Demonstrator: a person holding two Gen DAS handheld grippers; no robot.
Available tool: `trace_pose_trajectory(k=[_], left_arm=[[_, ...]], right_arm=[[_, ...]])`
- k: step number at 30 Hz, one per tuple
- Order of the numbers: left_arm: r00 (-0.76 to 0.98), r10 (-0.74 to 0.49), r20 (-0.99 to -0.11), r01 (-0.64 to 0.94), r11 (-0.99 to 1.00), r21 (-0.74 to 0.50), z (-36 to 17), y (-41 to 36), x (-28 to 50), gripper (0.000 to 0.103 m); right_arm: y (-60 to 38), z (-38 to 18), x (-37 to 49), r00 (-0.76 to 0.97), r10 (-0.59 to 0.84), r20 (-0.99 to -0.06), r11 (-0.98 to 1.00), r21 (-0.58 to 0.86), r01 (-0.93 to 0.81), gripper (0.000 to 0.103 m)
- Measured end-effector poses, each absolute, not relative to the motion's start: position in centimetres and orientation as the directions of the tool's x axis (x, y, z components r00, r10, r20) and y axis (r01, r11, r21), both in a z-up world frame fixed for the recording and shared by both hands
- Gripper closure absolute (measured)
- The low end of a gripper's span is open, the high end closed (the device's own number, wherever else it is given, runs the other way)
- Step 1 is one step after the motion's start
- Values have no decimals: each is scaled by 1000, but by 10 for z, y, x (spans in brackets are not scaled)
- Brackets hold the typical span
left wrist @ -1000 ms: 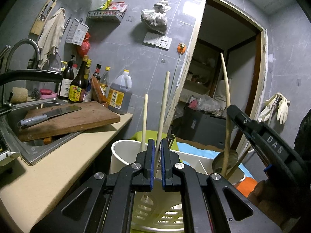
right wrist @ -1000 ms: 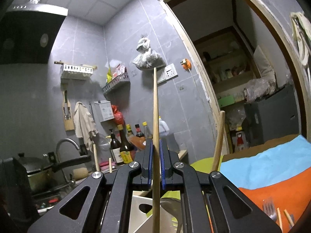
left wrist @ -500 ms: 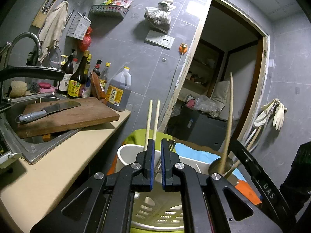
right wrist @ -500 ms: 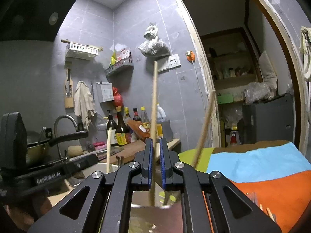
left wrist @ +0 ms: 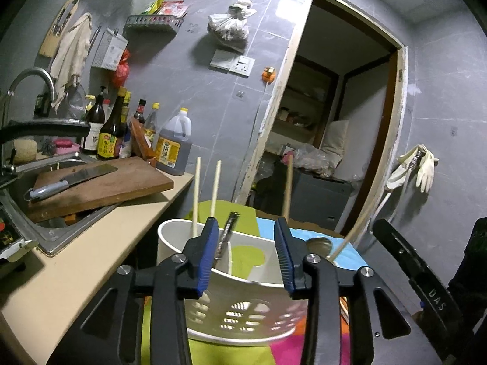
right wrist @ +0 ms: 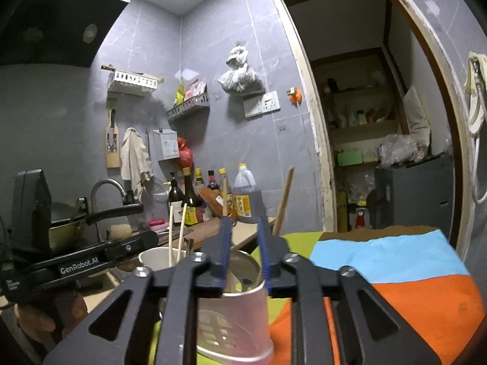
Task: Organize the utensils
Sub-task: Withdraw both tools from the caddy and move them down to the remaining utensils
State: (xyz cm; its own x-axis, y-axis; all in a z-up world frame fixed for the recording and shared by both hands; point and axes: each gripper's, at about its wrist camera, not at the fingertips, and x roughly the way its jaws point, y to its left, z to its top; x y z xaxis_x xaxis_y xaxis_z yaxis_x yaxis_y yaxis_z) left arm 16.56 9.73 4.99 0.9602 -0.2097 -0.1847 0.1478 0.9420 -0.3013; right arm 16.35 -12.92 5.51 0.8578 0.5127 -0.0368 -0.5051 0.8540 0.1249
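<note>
Chopsticks (left wrist: pixel 216 188) stand sorted in the caddy (left wrist: pixel 243 298); we find both hand-held grippers, left (left wrist: pixel 246 254) and right (right wrist: pixel 243 248), just parted, holding nothing.

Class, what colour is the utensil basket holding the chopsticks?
White utensil basket, clearest in the left wrist view.

Walls: grey tile (left wrist: pixel 170 70). A beige counter (left wrist: pixel 91 243) carries a steel sink (left wrist: pixel 36 182) with curved faucet (left wrist: pixel 33 76), a wooden cutting board (left wrist: pixel 115 182) and sauce bottles (left wrist: pixel 112 133). A range hood (right wrist: pixel 57 21) hangs upper left. A worn doorway (left wrist: pixel 344 115) opens onto storage shelves (right wrist: pixel 362 127).
</note>
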Motion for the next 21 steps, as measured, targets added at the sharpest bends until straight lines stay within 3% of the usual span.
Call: trace_pose_trajectory(k=[3, 9, 12, 14, 21], left_arm=[[958, -216, -188, 161, 949, -272, 56, 86, 157, 67], [951, -247, -184, 203, 952, -231, 63, 58, 142, 51], [943, -277, -184, 234, 946, -223, 64, 43, 138, 32], [935, -304, -182, 261, 938, -227, 64, 35, 137, 16], [918, -353, -182, 314, 925, -214, 57, -1, 135, 6]], right_arm=[[-142, 62, 155, 871, 490, -44, 869, 105, -483, 79], [-179, 72, 134, 898, 437, -52, 898, 84, -432, 54], [-196, 74, 127, 912, 404, -75, 914, 74, -399, 45], [-207, 74, 122, 921, 381, -78, 924, 74, -375, 28], [-241, 72, 104, 944, 320, -79, 947, 42, -318, 3]])
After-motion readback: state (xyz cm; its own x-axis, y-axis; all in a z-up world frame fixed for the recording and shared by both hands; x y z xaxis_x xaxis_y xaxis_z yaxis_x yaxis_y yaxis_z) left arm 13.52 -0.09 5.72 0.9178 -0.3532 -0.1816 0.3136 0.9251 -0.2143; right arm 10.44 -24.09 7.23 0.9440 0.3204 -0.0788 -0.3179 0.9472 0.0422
